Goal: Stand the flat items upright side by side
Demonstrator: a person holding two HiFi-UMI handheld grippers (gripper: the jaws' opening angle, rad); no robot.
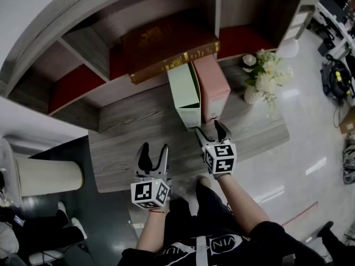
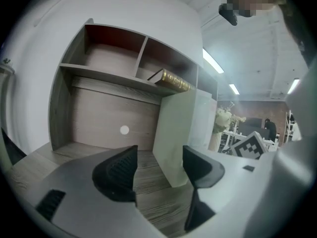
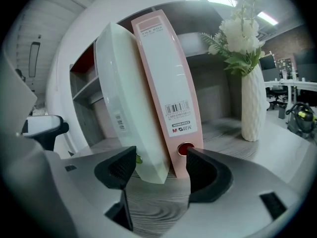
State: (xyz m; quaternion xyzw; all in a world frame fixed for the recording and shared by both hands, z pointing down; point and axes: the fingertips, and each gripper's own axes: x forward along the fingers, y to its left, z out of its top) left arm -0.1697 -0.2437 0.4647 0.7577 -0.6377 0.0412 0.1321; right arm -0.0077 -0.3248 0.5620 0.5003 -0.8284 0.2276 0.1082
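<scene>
A pale green file box [image 1: 186, 93] and a pink file box [image 1: 211, 86] stand upright side by side on the wooden desk [image 1: 133, 132], backs toward the shelf unit. My right gripper [image 1: 213, 132] is open just in front of their near ends; in the right gripper view the green box [image 3: 124, 108] and the pink box [image 3: 168, 93] rise right beyond its jaws [image 3: 161, 170], with nothing between the pads. My left gripper [image 1: 152, 157] is open and empty over the desk, left of the boxes, the green box [image 2: 181, 133] ahead to its right. A brown book with a gilt edge [image 1: 166, 46] lies flat on the shelf.
A white vase of white flowers [image 1: 260, 79] stands on the desk right of the pink box, also in the right gripper view [image 3: 252, 103]. The shelf unit [image 1: 83, 54] has open compartments behind. A pale ribbed cylinder [image 1: 47, 176] stands left of the desk.
</scene>
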